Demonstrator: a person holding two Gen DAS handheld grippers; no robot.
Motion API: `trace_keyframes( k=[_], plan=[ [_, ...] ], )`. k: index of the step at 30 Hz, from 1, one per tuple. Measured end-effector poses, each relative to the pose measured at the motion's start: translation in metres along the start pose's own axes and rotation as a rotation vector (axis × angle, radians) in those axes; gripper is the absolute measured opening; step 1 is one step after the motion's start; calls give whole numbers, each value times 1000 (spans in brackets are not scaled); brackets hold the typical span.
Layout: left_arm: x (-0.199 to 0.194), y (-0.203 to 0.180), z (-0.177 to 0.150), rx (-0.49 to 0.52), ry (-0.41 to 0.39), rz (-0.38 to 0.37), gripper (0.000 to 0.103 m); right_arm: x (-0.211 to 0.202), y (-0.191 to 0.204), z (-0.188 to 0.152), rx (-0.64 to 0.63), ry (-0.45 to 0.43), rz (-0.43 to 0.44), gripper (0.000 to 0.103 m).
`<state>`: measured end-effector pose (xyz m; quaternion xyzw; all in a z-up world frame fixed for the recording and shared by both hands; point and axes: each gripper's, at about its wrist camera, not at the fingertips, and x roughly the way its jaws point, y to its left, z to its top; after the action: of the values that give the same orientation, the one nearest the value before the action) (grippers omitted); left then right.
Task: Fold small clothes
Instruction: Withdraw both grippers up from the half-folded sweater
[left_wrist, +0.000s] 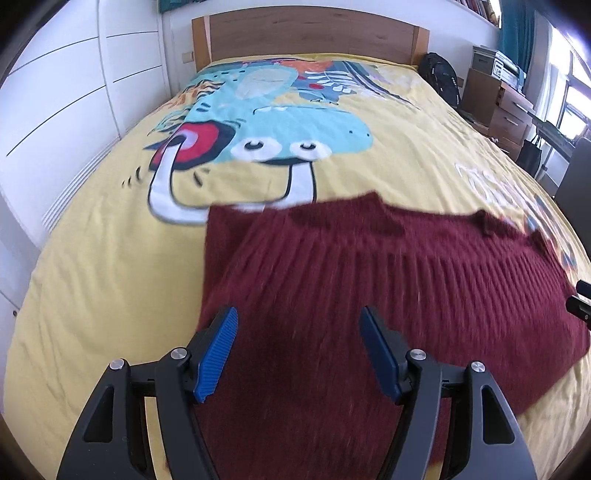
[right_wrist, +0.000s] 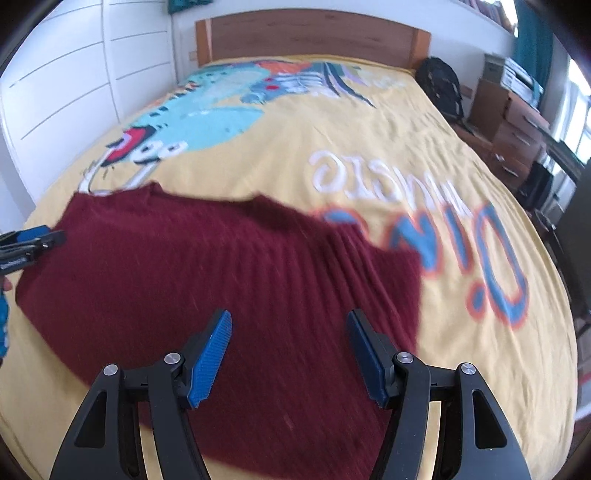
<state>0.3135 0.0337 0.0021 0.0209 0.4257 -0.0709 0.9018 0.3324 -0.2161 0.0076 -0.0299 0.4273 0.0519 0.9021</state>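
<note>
Two grippers above maroon knit garment (left_wrist: 369, 280), spread flat on yellow bedspread (left_wrist: 92, 277), lower centre of both views. Left gripper (left_wrist: 299, 321): jaws apart, nothing between pads, over garment's left edge. Right gripper (right_wrist: 288, 323): jaws apart, empty, over garment's right part. No clear fold visible; blur hides detail. Judgement: folding barely begun, all folds remain.

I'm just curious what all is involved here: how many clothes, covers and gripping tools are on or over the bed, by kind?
Dark red knitted garment: 1
Yellow printed bedspread: 1
Hand-held gripper: 2, the left and the right, both open and empty above the garment
Total: 4
</note>
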Motion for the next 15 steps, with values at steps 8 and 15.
trace_keyframes(
  k=[8, 15],
  plan=[
    [36, -7, 21, -11, 41, -1, 63, 39, 8, 14, -2, 34, 15, 67],
    [49, 7, 10, -27, 77, -37, 67, 47, -28, -4, 50, 85, -4, 67]
  ],
)
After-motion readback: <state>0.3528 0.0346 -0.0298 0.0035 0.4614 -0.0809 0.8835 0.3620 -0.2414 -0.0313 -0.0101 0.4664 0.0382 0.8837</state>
